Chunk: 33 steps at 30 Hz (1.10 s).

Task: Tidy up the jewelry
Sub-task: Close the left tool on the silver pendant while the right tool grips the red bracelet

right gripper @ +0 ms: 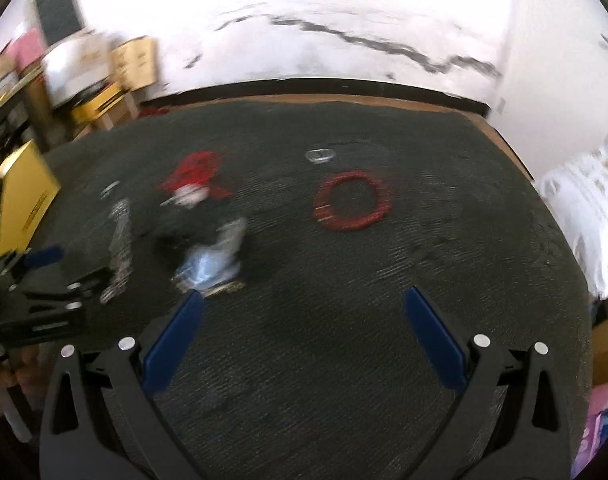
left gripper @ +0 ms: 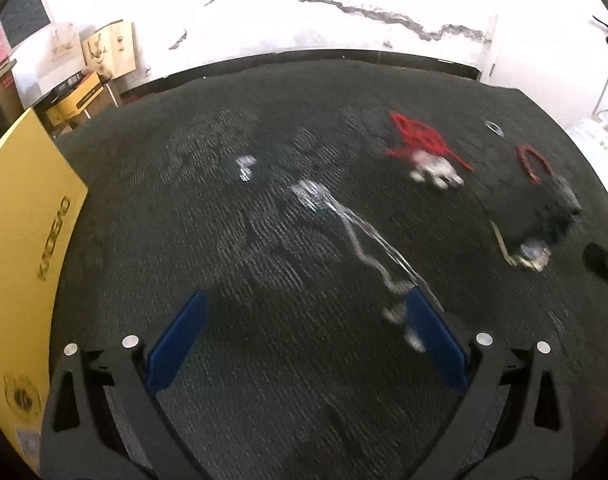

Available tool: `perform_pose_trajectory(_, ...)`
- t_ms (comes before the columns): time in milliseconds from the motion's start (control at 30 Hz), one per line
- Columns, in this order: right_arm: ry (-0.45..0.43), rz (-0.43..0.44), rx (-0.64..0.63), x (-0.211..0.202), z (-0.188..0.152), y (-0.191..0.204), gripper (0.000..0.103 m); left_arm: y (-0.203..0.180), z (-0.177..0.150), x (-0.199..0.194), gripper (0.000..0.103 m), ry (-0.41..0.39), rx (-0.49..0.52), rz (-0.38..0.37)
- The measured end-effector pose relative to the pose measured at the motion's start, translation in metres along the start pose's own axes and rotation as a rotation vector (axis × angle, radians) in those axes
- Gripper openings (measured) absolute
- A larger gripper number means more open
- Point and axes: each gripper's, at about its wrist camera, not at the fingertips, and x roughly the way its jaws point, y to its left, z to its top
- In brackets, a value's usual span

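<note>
Left wrist view: the left gripper (left gripper: 304, 308), fingers spread and holding nothing, hovers over a dark mat (left gripper: 224, 240); one silver chain (left gripper: 356, 236) lies touching its right fingertip, one red bead bracelet (left gripper: 534, 164) far right.

Right wrist view: the right gripper (right gripper: 304, 304), likewise spread and holding nothing; the bracelet (right gripper: 352, 202) shows as a full ring, one clear ring (right gripper: 320, 155) beyond.

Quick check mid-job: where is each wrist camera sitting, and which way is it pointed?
Left wrist: on the left gripper, low over the dark mat, facing the silver chain; open blue fingers show.
Right wrist: on the right gripper, facing the red bead bracelet; open fingers show, left gripper at left.
Both share the bracelet, the red net pouch and the cracked wall.
</note>
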Motion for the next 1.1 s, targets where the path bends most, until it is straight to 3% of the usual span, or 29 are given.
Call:
perform_pose_trajectory(200, 0.003, -0.043, 0.058, 0.029, 0.028, -0.035, 0.097, 0.028, 0.037, 0.027, 0.097, 0.008, -0.08, -0.01)
perform_pose_trajectory(467, 0.052, -0.07, -0.017, 0.075, 0.045, -0.035, 0.097, 0.041, 0.069, 0.049, 0.097, -0.039, 0.007, -0.013)
perform_pose_trajectory(733, 0.039, -0.049, -0.033, 0.09, 0.058, -0.033, 0.097, 0.045, 0.071, 0.051, 0.097, -0.047, 0.003, -0.014)
perform_pose_trajectory(833, 0.034, -0.047, -0.038, 0.092, 0.059, -0.034, 0.094, 0.044, 0.067, 0.049, 0.09, -0.057, -0.002, -0.008)
perform_pose_trajectory(900, 0.023, -0.036, -0.048, 0.088, 0.058, -0.032, 0.081, 0.044, 0.066, 0.046, 0.075, -0.073, -0.013, 0.006)
perform_pose_trajectory(1000, 0.019, -0.019, -0.068, 0.085, 0.057, -0.026, 0.066, 0.044, 0.065, 0.044, 0.073, -0.078, -0.019, 0.012)
perform_pose_trajectory(1033, 0.014, -0.013, -0.074, 0.083, 0.057, -0.025, 0.055, 0.043, 0.064, 0.043, 0.067, -0.082, -0.012, 0.008)
perform_pose_trajectory(1100, 0.015, 0.0, -0.086, 0.082, 0.057, -0.021, 0.045, 0.039, 0.063, 0.041, 0.048, -0.091, 0.006, -0.005)
